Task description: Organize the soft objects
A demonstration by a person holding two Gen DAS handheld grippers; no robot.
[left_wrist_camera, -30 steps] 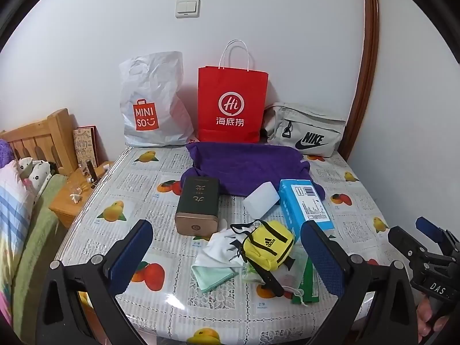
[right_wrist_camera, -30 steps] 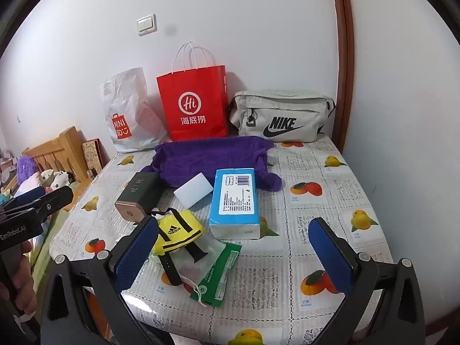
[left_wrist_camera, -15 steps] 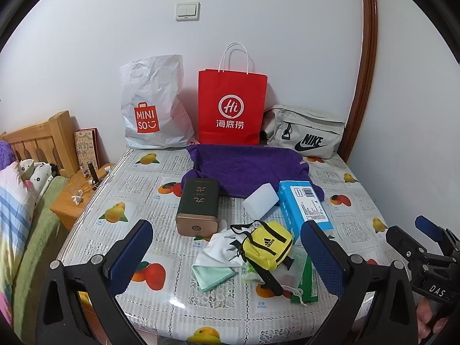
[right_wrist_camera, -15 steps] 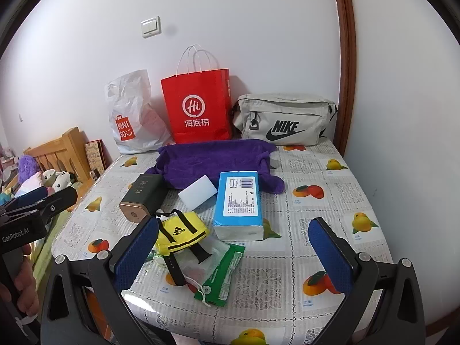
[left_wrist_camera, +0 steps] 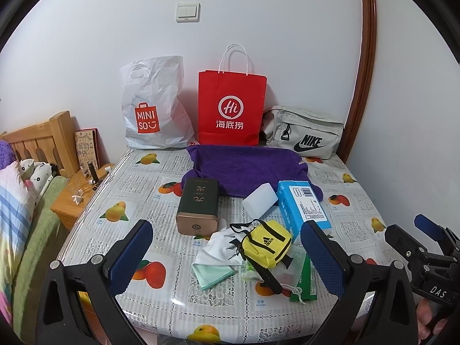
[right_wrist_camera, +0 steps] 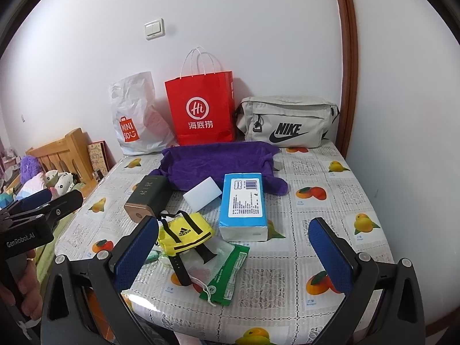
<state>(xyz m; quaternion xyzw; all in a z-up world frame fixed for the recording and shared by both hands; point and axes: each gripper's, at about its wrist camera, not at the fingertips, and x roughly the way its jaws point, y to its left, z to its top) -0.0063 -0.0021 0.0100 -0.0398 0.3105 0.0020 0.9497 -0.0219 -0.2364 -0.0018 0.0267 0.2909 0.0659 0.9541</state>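
Note:
A purple towel (left_wrist_camera: 247,169) lies at the back of the table, also in the right wrist view (right_wrist_camera: 218,164). A small yellow pouch (left_wrist_camera: 266,243) (right_wrist_camera: 185,233) sits near the front on white and green cloths (left_wrist_camera: 215,261). A blue tissue pack (left_wrist_camera: 302,207) (right_wrist_camera: 244,204) and a white sponge (left_wrist_camera: 260,199) (right_wrist_camera: 202,194) lie beside it. My left gripper (left_wrist_camera: 227,256) is open and empty above the front edge. My right gripper (right_wrist_camera: 233,253) is open and empty, to the right of the left one.
A dark green tin (left_wrist_camera: 197,204) lies left of the pouch. A white plastic bag (left_wrist_camera: 152,106), a red paper bag (left_wrist_camera: 231,109) and a grey waist bag (left_wrist_camera: 304,133) stand against the wall. A green packet (right_wrist_camera: 227,273) lies at the front. A bed (left_wrist_camera: 17,215) and nightstand (left_wrist_camera: 77,198) are left.
Both grippers have tilted or risen slightly, so the table sits a little lower in both views. Nothing on the table has moved.

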